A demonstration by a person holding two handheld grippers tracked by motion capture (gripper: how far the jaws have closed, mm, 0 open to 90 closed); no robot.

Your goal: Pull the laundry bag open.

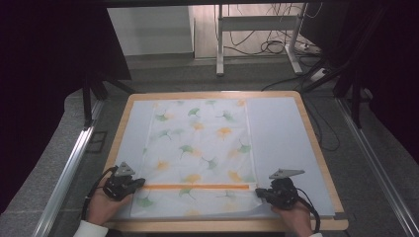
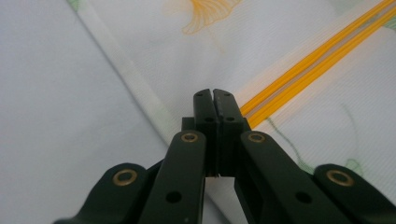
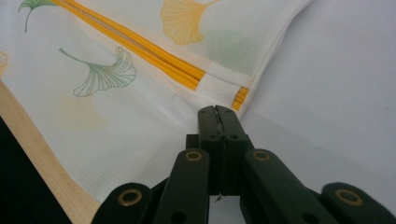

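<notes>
Gripping bag [image 1: 197, 148] edges at the zipper [image 1: 195, 186] | both grippers [image 1: 132, 184] [image 1: 263, 193] closed on fabric | we judged an even, level lift best.

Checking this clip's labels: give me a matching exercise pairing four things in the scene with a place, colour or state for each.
Things:
1. left gripper
2. right gripper
3. zipper band
4. table rim

Descriptions:
A. bare light wood
B. orange, running across the printed cloth near its close edge
C. jaws together at the cloth's left side, by one end of the band
D. jaws together at the cloth's right side, by the band's other end

Pairs: 1-C, 2-D, 3-B, 4-A
</notes>
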